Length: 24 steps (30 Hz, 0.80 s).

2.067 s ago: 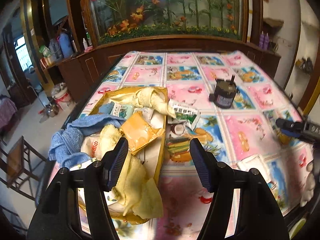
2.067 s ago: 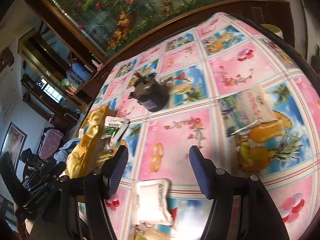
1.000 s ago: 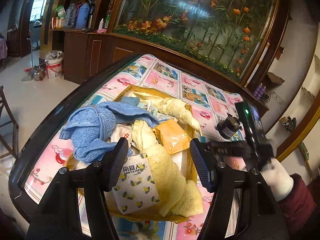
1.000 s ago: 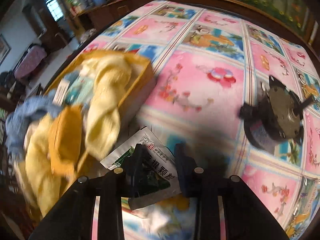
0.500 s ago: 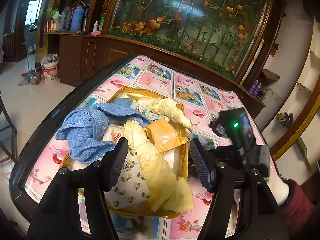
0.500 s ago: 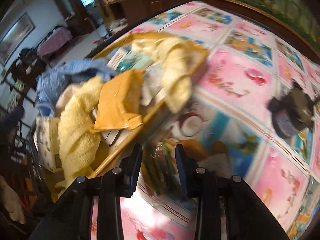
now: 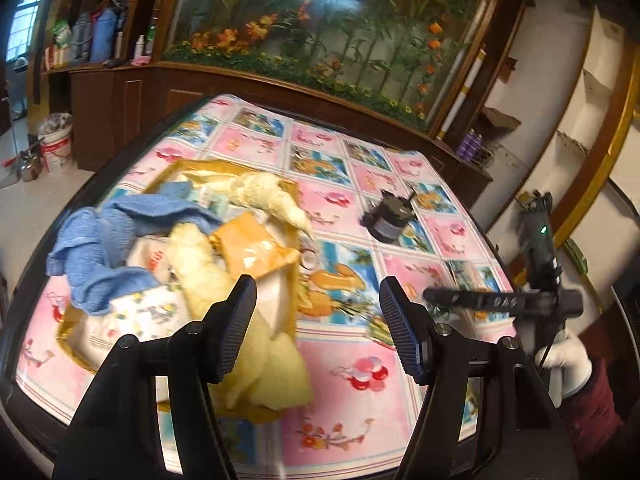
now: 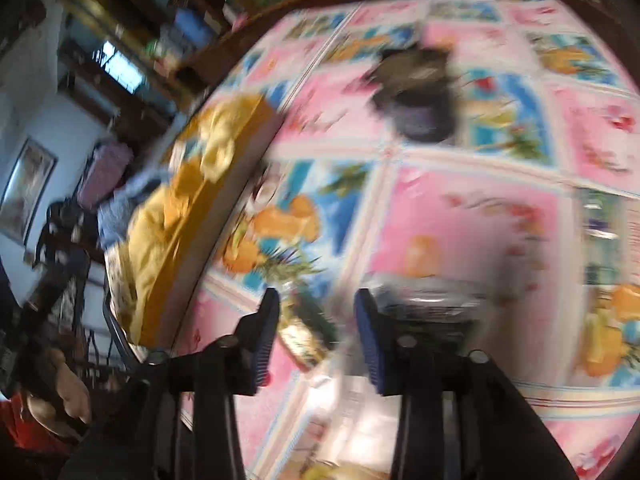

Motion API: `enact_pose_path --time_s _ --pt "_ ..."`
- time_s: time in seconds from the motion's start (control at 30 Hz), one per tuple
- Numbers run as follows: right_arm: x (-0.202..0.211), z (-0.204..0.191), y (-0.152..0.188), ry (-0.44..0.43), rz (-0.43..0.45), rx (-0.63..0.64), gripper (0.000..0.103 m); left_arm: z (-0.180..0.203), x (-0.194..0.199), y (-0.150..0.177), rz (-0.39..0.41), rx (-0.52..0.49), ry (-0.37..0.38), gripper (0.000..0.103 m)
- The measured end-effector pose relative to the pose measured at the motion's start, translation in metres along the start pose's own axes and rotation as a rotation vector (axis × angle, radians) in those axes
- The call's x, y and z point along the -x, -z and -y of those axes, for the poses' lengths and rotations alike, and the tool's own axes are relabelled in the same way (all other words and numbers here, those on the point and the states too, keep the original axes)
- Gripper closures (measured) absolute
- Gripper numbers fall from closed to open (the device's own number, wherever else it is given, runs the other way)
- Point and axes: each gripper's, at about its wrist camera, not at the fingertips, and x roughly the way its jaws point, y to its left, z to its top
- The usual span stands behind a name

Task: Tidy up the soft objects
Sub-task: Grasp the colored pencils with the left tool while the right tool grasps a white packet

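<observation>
A shallow yellow box (image 7: 76, 354) on the left of the table holds soft things: a blue towel (image 7: 100, 240), yellow cloths (image 7: 200, 276), an orange packet (image 7: 250, 244) and a printed tissue pack (image 7: 148, 312). My left gripper (image 7: 318, 322) is open and empty, held above the table by the box's right side. My right gripper (image 8: 316, 340) is partly open over the tablecloth, right of the box (image 8: 192, 216); the view is blurred and nothing is clearly held. Its body also shows in the left wrist view (image 7: 500, 302).
A dark round device (image 7: 390, 220) stands mid-table, blurred in the right wrist view (image 8: 420, 96). A packet (image 8: 424, 300) lies by the right fingers. The patterned tablecloth (image 7: 352, 364) covers a dark-rimmed table. A wooden cabinet with a floral panel (image 7: 320, 32) stands behind.
My right gripper went to the green-and-white packet beside the box, narrowed on it, swung over the box, then pulled back right and widened. That packet no longer shows. My left gripper stayed open.
</observation>
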Motion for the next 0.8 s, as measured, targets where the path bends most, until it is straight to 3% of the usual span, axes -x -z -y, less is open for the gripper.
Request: enact_pose_path --time_s 0.07,0.27,0.37,0.47,0.53,0.57,0.63,0.8 --pt "0.009 0.005 0.003 0.055 0.029 0.02 0.036 0.013 -0.008 0.003 -0.035 -0.022 0.018 0.038" --pt "-0.029 0.007 0.0 0.109 -0.008 0.057 0.036 0.06 -0.049 0.027 -0.206 -0.106 0.067 0.039" --pt "-0.04 0.007 0.001 0.146 -0.007 0.092 0.036 0.079 -0.07 0.041 -0.278 -0.146 0.048 0.039" --pt "-0.039 0.005 0.004 0.167 0.026 0.135 0.036 0.088 -0.082 0.047 -0.3 -0.172 0.024 0.039" --pt "-0.038 0.007 0.003 0.17 0.027 0.133 0.043 0.09 -0.089 0.046 -0.295 -0.177 -0.003 0.039" --pt "-0.037 0.01 0.002 0.168 0.032 0.127 0.057 0.09 -0.094 0.045 -0.295 -0.182 -0.023 0.039" --pt "-0.033 0.017 0.002 0.141 0.036 0.098 0.068 0.088 -0.106 0.044 -0.301 -0.195 -0.053 0.039" --pt "-0.019 0.037 0.009 0.134 0.047 0.056 0.076 0.093 -0.131 0.047 -0.328 -0.255 -0.069 0.039"
